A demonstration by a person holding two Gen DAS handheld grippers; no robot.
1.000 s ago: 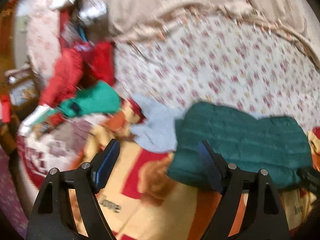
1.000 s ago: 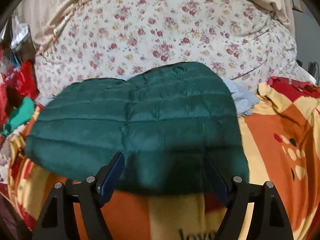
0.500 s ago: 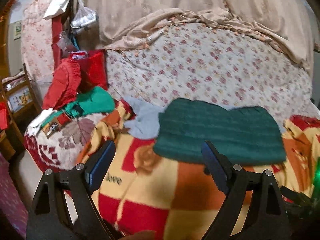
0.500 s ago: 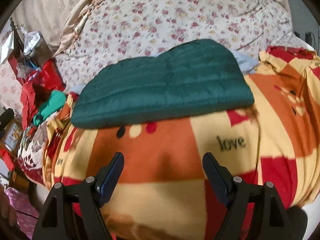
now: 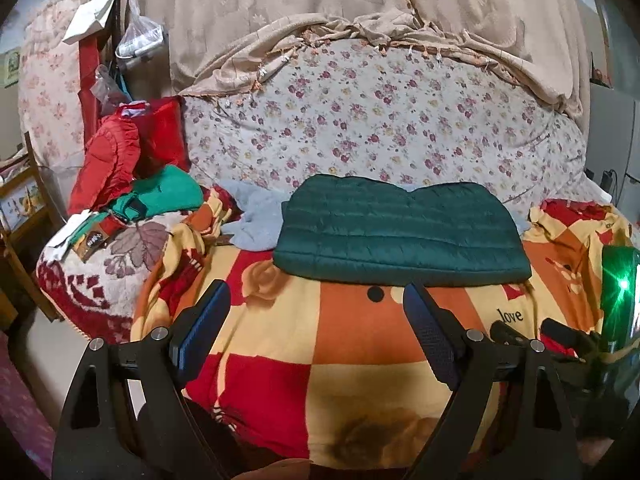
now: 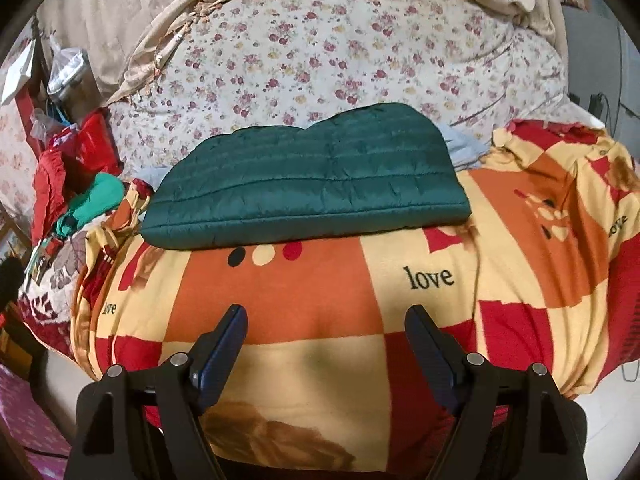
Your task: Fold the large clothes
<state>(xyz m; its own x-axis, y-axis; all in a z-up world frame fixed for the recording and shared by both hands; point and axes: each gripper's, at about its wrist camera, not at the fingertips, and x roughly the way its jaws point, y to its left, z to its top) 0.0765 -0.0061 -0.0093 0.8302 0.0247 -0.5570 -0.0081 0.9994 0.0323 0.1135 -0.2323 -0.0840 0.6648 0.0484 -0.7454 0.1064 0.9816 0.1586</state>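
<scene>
Left wrist view: the left claw (image 5: 316, 320) is seen spread wide, nothing held between its fingers, hovering above the near part of a bed covered by a checked blanket (image 5: 360, 360) in orange, red and cream with the word "love" printed on it. A green quilted jacket (image 5: 400, 236) is laid flat and folded into a broad slab on the blanket, at about 12 o'clock from the claw and well apart from it. A pale blue cloth (image 5: 256, 224) is tucked partly under the jacket at its 9 o'clock edge. Behind the jacket, at 12 o'clock, a flowered quilt (image 5: 380, 120) is banked up, with a beige throw (image 5: 360, 28) draped over its top. At 10 o'clock a heap of clothes is piled — a red jacket (image 5: 108, 160) above a bright green garment (image 5: 168, 192). At 3 o'clock part of the other device is seen with a green light (image 5: 622, 284) glaring.

Right wrist view: the right claw (image 6: 326, 340) is likewise held wide and empty over the blanket (image 6: 320, 312). The folded jacket (image 6: 308, 176) is seen at 12 o'clock, its long near edge lying along the blanket — apart from both fingers. The pale blue cloth (image 6: 464, 148) shows at the jacket's 2 o'clock corner, and the flowered quilt (image 6: 320, 48) fills the background.
</scene>
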